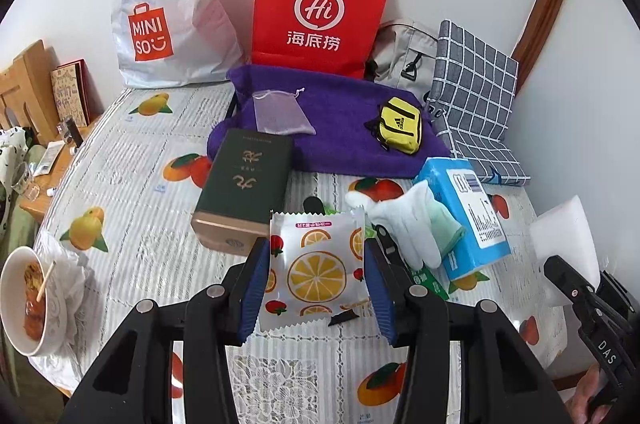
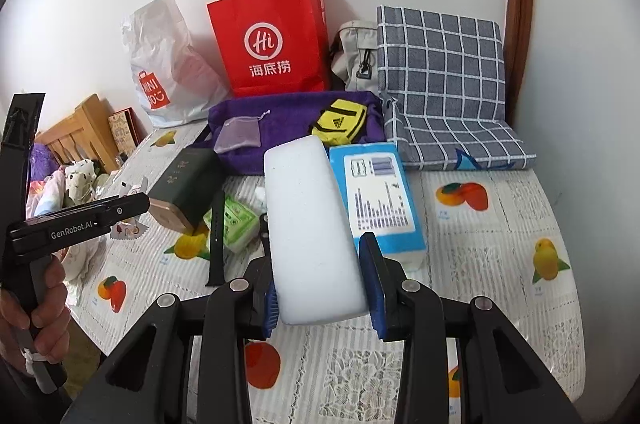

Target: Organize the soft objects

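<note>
My left gripper (image 1: pixel 316 284) is clamped on a fruit-print sachet (image 1: pixel 314 274), held clear above the table (image 1: pixel 132 159). Behind it sit a dark green box (image 1: pixel 246 183) and a purple towel (image 1: pixel 344 127). My right gripper (image 2: pixel 324 298) squeezes a white sponge (image 2: pixel 312 232), beside the blue tissue pack (image 2: pixel 378 199).

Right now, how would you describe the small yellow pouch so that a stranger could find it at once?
Look at the red paper bag against the wall. The purple towel is spread in front of it, and the small yellow pouch lies on the towel's right part. Unlike the pale mesh drawstring bag beside it, it is bright yellow with black trim.
</note>
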Tool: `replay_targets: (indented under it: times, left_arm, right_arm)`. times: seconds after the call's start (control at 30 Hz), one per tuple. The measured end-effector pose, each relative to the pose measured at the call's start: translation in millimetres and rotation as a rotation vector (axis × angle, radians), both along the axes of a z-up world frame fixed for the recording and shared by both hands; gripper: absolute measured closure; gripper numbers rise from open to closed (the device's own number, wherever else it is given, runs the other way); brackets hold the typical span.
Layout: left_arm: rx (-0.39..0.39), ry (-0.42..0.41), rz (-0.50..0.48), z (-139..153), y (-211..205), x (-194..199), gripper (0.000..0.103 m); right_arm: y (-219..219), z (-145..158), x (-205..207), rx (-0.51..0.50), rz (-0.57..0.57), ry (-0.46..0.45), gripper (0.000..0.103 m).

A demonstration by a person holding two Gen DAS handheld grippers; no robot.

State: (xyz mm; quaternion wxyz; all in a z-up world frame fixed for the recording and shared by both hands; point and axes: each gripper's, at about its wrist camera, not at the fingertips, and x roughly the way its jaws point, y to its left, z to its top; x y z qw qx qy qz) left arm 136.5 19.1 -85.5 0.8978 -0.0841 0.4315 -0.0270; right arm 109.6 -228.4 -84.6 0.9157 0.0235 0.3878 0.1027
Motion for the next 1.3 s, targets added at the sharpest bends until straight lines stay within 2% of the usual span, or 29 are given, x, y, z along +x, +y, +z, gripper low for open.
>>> replay_targets:
  times: [0.47, 1.03, 1.3]
  left_arm:
    - [0.010, 0.009, 0.007, 5, 10, 38, 0.059]
    - [0.061, 0.005, 0.002, 14, 13, 105, 0.059]
    - [0.074, 0.021, -0.017, 9, 14, 141, 0.059]
  right_arm:
    - [13, 12, 51, 0.008, 0.042, -0.004, 0.068]
    - [25, 15, 133, 0.011, 0.045, -0.004, 0.068]
    - [38, 10, 172, 0.018, 0.058, 0.005, 0.068]
